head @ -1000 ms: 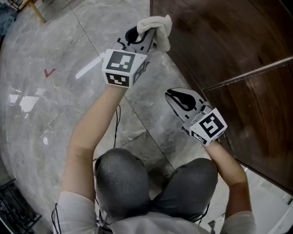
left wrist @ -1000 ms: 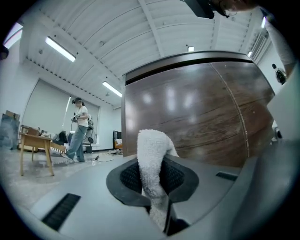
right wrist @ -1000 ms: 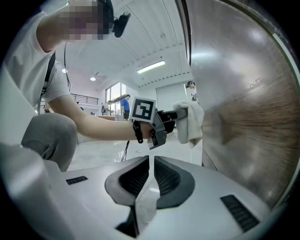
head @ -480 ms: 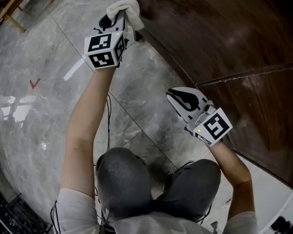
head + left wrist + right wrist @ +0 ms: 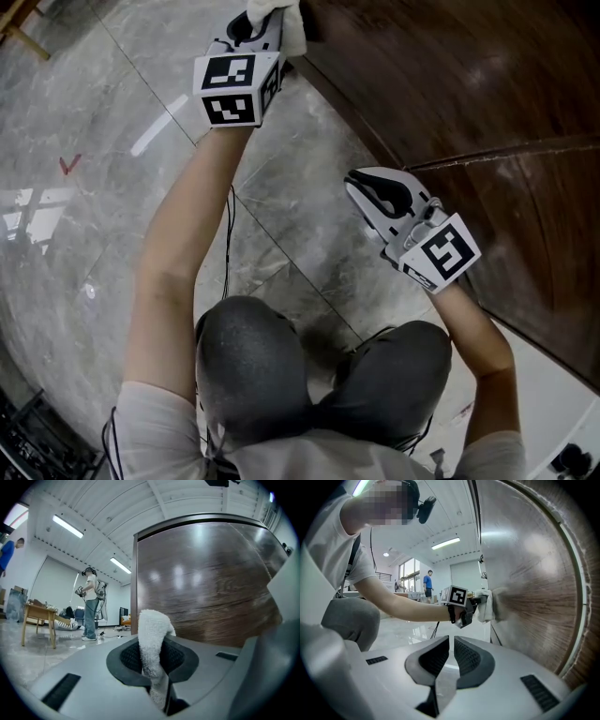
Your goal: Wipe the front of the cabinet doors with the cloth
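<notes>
The white cloth (image 5: 152, 648) is pinched between the closed jaws of the left gripper (image 5: 265, 26), at the top edge of the frame, against the dark cabinet door (image 5: 441, 84). In the last second it has travelled upward along the door, so the wiping seems under way. The right gripper (image 5: 375, 194) waits at middle right, its jaws almost together and empty.
</notes>
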